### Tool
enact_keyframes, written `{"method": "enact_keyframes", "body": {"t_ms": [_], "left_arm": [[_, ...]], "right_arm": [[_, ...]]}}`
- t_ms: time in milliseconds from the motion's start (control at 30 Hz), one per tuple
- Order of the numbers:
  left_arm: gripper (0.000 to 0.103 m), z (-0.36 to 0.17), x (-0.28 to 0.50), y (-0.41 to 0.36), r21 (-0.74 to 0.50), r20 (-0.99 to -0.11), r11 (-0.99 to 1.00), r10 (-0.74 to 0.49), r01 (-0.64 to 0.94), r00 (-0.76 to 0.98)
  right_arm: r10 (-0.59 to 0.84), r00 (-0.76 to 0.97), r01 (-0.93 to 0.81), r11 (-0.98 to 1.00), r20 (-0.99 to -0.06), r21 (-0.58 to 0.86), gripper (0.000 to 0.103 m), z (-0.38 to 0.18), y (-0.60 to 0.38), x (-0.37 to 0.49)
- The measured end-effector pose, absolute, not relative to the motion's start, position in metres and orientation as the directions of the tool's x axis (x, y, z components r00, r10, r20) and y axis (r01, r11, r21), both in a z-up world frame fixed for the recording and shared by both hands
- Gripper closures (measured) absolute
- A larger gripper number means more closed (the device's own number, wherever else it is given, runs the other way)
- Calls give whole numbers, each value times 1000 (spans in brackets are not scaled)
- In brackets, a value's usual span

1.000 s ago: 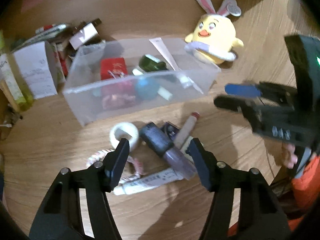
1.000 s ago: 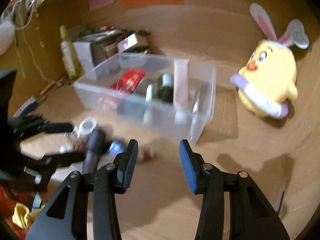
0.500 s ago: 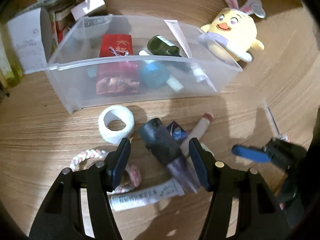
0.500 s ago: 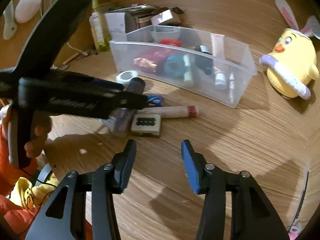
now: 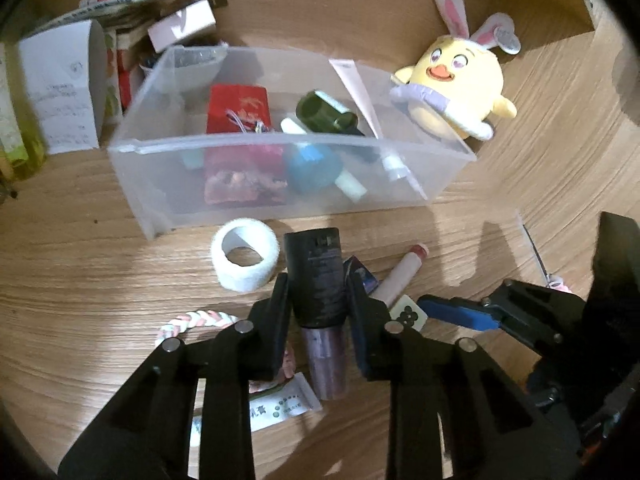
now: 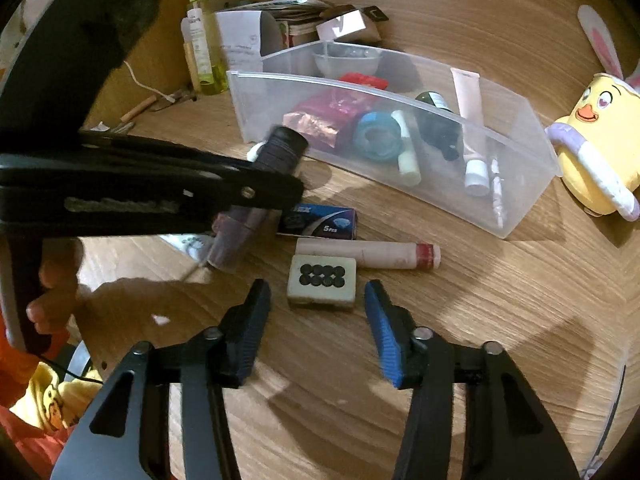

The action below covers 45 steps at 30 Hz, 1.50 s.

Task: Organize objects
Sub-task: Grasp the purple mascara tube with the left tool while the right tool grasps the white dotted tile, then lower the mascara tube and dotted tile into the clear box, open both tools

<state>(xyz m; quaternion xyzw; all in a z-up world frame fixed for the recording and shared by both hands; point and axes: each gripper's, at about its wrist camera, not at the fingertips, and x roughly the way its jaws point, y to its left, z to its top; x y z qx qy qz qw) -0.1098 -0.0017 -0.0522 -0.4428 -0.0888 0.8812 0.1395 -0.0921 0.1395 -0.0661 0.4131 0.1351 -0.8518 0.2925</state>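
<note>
My left gripper (image 5: 318,286) is closing, and its pads press on the black cap of a purple bottle (image 5: 314,252) lying on the wooden table in front of the clear plastic bin (image 5: 280,146). In the right wrist view the same bottle (image 6: 280,148) shows in that grip, its cap tilted up. My right gripper (image 6: 316,294) hangs low over the table, its jaws narrowing. A pale mahjong tile (image 6: 322,276) lies between its fingertips, clear of both pads. A pink lipstick tube (image 6: 368,254) and a blue box (image 6: 318,220) lie just beyond the tile.
A white tape roll (image 5: 244,258), a braided band (image 5: 192,320) and a sachet (image 5: 280,404) lie around the left fingers. The bin holds several cosmetics. A yellow plush chick (image 5: 460,84) sits to its right. Boxes (image 5: 60,88) and a spray bottle (image 6: 202,48) crowd the back left.
The left jaws have closed from wide apart onto the bottle's cap. The right gripper has come down toward the tile, and its jaws have narrowed a little.
</note>
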Motion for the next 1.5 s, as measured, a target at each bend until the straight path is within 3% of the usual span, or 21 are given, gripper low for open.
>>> {"method": "enact_keyframes", "body": {"t_ms": [33,567,1033,1233,1500], "left_arm": [[76,-50,-108,-3,-279,-751,-946,323,-167,-576],[78,1,-85,-13,-232,-632,-961,266,-150,-728],[78,51,-108,-26,-201,-541,-973,203,-109,-816],[78,57,-137,-16,-172,-551,-979,191,-113,-812],[78,28,-182,-6,-181,-634,-978,198,-105,-748]], "right_arm": [[-387,-484,611,-792,-785,14,72,-66,140,-92],[-417,-624,514,-856,-661,55,72,-19,175,-93],[-394,-738,416,-905,-548,91,72,43,189,-146],[-373,-742,406,-911,-557,69,72,47,180,-171],[-343,-686,413,-910,-641,44,72,14,162,-203]]}}
